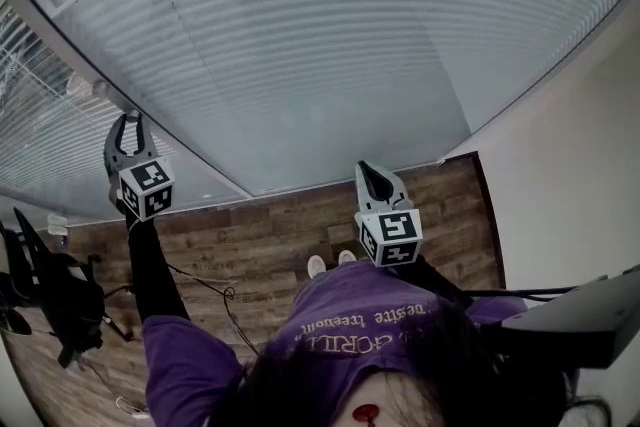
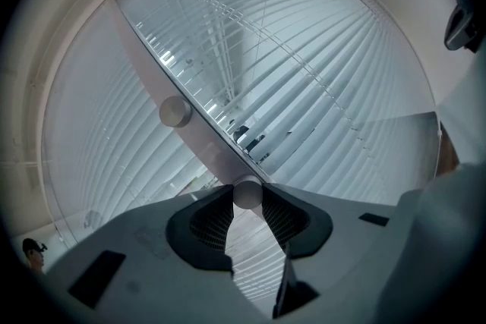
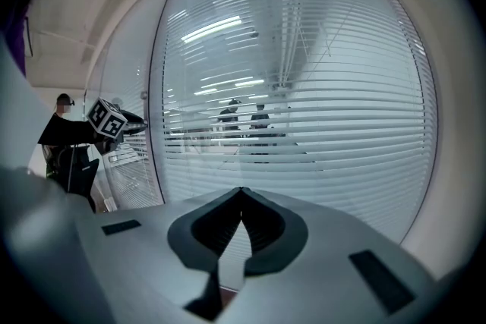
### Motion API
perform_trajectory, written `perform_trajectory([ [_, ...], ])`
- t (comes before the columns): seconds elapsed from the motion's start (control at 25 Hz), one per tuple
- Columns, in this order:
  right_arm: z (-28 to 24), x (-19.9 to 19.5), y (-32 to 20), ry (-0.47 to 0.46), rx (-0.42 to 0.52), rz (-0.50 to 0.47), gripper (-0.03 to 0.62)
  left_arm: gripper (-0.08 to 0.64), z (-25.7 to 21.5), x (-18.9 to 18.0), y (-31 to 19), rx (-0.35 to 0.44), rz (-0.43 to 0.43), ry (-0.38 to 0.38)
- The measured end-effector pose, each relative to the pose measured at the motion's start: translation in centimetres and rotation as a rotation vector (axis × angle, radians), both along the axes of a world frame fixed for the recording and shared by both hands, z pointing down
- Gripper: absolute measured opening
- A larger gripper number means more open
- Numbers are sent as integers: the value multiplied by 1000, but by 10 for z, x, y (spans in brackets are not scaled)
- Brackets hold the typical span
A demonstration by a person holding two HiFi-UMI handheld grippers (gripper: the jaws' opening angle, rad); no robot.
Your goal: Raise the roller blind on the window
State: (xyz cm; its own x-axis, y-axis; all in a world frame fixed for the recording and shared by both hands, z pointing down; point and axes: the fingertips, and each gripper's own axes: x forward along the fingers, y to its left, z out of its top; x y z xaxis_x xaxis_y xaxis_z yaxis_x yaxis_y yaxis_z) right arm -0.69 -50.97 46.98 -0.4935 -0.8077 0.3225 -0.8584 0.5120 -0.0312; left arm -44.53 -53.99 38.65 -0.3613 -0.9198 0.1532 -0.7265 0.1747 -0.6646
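**Left tool [image 2: 247,190] pinched on a knob, blind [image 1: 330,45] all the way down**

Left tool is right up in its own camera, and its two dark ribbed jaws are squeezed onto a small round pale knob [image 2: 247,195]. That knob sticks out of the pale upright frame post [image 2: 213,152] between two glass panes. A second round knob [image 2: 175,111] sits further up the same post, with nothing touching it. From the head view, the left tool is held high and off to the left by an arm in a black sleeve [image 1: 150,265].

Right tool [image 3: 241,192] is shut with the jaw tips meeting and nothing between them. It's just hanging in front of the big pane, well apart from the left one and not touching the glass as far as I can see.

The blind looks like rows of thin pale grey horizontal slats. It covers the large pane straight ahead, from the top of the view right down to the bottom edge by the wood floor [image 1: 270,235]. The slats look even and level, with narrow gaps between them. In the right gripper view you can make out a couple of people and some ceiling lights through those gaps. The pane left of the post has the same slatted look. A plain light wall [image 1: 570,165] runs along the right side of the window. At the bottom of the head view is a purple shirt [image 1: 340,315].
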Motion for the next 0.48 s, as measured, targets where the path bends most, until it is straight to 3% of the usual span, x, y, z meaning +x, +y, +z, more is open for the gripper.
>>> perform_trajectory([
  [0.48,-2,-2,-3,5,-3,-7,-3,121,1,0,-2,-51,-28,-188],
])
